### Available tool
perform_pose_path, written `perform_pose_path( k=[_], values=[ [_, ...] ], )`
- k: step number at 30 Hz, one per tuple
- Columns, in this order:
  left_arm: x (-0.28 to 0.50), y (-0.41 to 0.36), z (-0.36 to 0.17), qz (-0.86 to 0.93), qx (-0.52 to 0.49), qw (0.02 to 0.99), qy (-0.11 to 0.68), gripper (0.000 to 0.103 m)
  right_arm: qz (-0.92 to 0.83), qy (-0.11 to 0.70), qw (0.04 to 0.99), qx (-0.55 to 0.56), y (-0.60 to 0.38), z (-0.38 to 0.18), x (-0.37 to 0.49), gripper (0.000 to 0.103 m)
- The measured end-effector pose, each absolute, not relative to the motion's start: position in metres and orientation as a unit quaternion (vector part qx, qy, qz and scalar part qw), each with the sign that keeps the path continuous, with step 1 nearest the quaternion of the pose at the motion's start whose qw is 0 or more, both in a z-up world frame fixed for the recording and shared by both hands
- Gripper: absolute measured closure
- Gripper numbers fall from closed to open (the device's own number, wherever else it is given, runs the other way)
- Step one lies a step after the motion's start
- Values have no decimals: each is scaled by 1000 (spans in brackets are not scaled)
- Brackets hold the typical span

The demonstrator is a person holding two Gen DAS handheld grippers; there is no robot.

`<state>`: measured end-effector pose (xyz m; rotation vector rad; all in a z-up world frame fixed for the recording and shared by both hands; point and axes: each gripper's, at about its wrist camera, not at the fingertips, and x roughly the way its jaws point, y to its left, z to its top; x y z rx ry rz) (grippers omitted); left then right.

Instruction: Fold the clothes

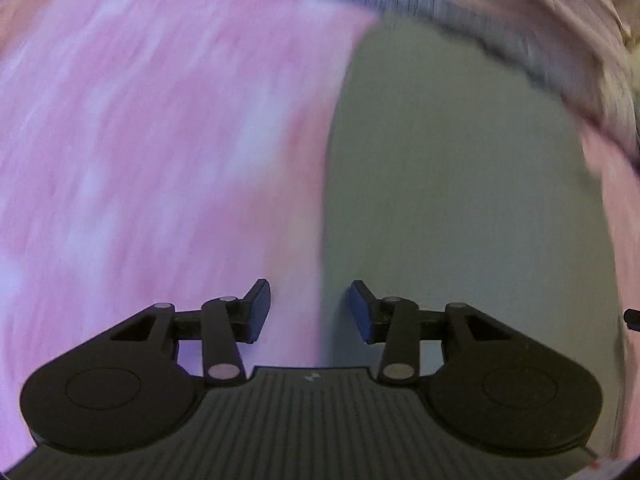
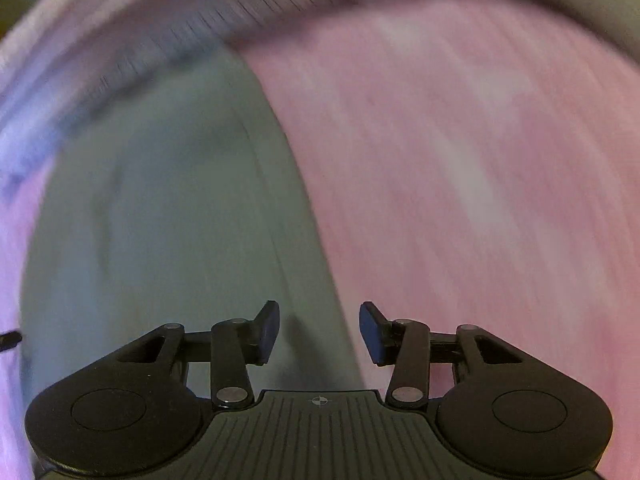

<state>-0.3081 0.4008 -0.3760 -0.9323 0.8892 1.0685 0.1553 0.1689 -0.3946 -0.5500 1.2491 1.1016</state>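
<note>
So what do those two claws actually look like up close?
Both look alike. The left claw and right claw are matte black plastic, each with two dark blue flat pads on hinged black link arms joined by silvery round pins. Each side ends in a rounded black disc housing, with a ribbed grey plate between, carrying a small crosshair mark. No cables or sleeves show.

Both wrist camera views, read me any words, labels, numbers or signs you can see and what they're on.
No readable text in either view.
Right hand-held gripper: a small white crosshair mark on its ribbed black base, no letters.
Left hand-held gripper: a tiny white mark on its base, too blurred to read.
Pink patterned cloth: motion-blurred, nothing legible.
</note>
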Motion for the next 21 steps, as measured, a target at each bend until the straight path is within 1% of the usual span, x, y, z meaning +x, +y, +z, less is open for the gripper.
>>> perform_pose_path(
  k=[2,4,5,7,8,9,12,14,15,16,17,18,20,21],
  values=[
    [-326,353,-368,470,-428,661,398,65,467,569,633,-239,123,-392,147,62],
    [-333,312,-354,465,-442,657,396,65,463,568,633,-252,89,-381,134,62],
    [-333,292,-345,465,-445,655,395,63,468,563,630,-259,79,-374,128,62],
    [-325,264,-332,457,-445,665,389,54,490,538,623,-285,66,-362,114,62],
    [-318,253,-326,452,-436,673,390,44,506,520,617,-305,63,-356,105,62],
    [-308,242,-320,452,-417,682,395,38,522,505,608,-320,52,-355,94,62],
    [-282,219,-319,456,-369,699,410,34,569,474,570,-356,40,-352,65,62],
    [-263,205,-328,454,-331,702,438,33,588,459,551,-374,27,-350,48,62],
    [-253,195,-334,458,-294,698,465,34,592,454,545,-381,20,-351,41,62],
    [-245,188,-341,465,-263,691,487,37,595,451,541,-386,14,-351,34,62],
    [-241,180,-348,468,-237,688,502,53,599,450,536,-389,8,-351,31,62],
    [-240,172,-351,470,-219,688,507,77,602,452,530,-390,2,-351,28,62],
    [-248,162,-350,477,-209,695,497,93,605,452,522,-395,-8,-353,28,62],
    [-256,155,-346,478,-207,707,479,95,607,451,520,-398,-10,-357,31,62]
  ],
)
